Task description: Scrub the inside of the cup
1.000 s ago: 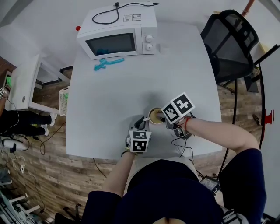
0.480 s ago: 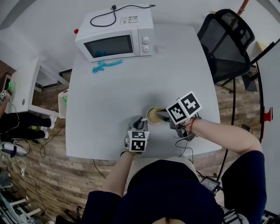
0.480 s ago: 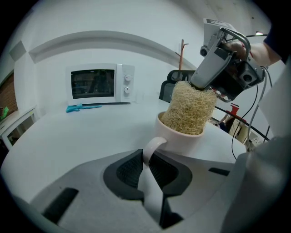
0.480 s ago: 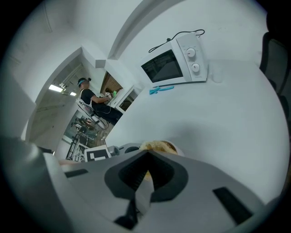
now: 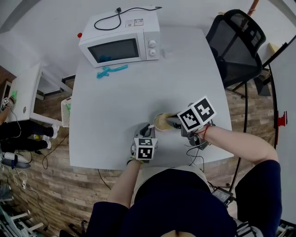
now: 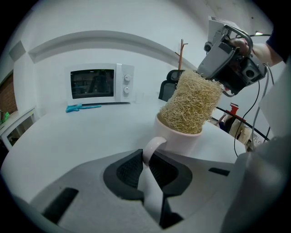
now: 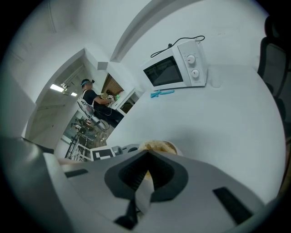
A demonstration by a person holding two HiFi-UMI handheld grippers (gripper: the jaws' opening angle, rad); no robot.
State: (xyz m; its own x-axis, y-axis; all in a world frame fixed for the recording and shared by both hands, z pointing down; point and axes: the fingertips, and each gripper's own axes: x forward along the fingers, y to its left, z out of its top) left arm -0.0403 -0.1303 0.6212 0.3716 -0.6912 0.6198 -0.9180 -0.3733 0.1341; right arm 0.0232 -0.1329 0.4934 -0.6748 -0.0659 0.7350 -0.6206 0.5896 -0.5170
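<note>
a white microwave (image 5: 121,36) stands at the far end of the pale table (image 5: 138,88), door shut, with a black cord (image 5: 119,9) lying loose on its top. just in front of it a turquoise plastic tool (image 5: 111,71) lies flat on the tabletop. a black mesh chair (image 5: 236,44) stands by the table's far right corner on the wooden floor (image 5: 55,180). a white side table (image 5: 25,88) stands to the left.
</note>
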